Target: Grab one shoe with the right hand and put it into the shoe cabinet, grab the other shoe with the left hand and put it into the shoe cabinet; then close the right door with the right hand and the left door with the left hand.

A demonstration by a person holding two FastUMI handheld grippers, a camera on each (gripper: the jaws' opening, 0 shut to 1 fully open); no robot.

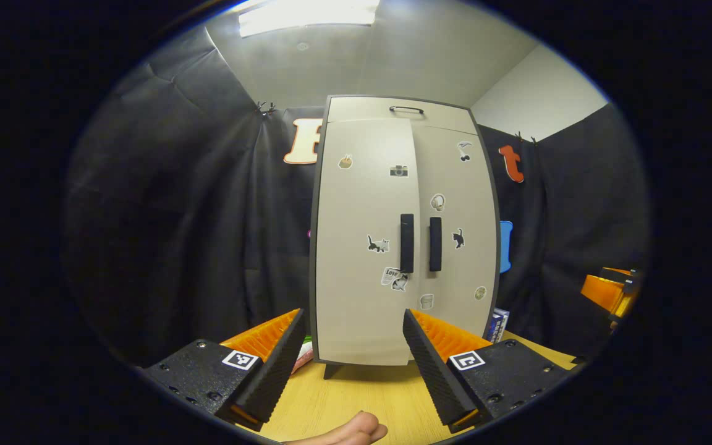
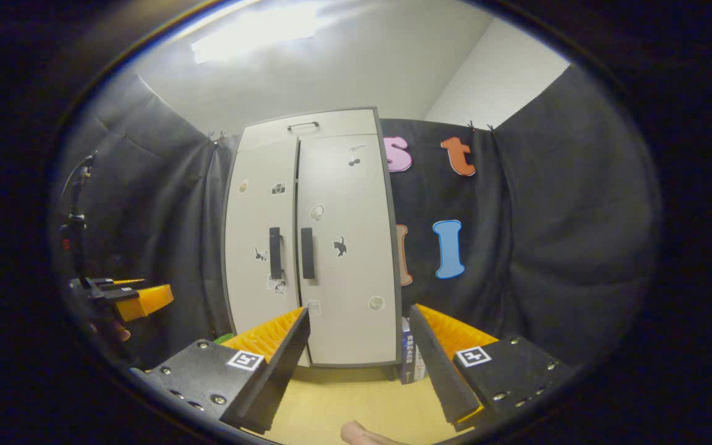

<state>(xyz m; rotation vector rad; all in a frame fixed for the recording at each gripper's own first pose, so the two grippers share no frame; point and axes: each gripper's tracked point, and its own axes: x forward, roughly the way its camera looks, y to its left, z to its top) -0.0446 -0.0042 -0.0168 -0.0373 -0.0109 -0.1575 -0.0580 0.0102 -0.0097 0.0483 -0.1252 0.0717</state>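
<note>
Shoe cabinet (image 1: 404, 235): upright on tabletop (image 1: 356, 395), both doors flush shut, presumably enclosing the shoes. Left claw (image 1: 353, 355) and right claw (image 2: 360, 358): spread, empty, facing it apart.

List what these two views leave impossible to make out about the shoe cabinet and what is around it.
- Inside of the shoe cabinet: both doors are shut in both views, so any shoes are hidden.
- Blue box beside the cabinet: the right gripper covers part of it, and its print is too small.
- Stickers on the doors: several are too small to identify.
</note>
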